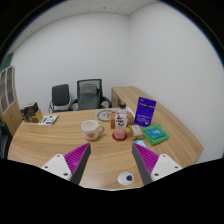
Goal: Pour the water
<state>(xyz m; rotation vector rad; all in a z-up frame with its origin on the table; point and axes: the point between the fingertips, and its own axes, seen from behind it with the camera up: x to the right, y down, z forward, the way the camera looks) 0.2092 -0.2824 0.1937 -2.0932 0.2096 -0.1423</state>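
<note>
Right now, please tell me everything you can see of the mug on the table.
The mug looks cream-white, perhaps ceramic, with a handle turned toward the open claw. It stands upright on the wooden table, beyond the claw's fingers and apart from them. A red cup stands beside it without clearly touching. What it contains cannot be seen.

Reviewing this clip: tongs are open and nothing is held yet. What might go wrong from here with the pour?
1. The mug stands close to other items, so the open tongs may knock one on approach.
2. A green box and a purple booklet lie near; spilled water could wet them.
3. A small round object lies between the fingers and could be bumped.
</note>
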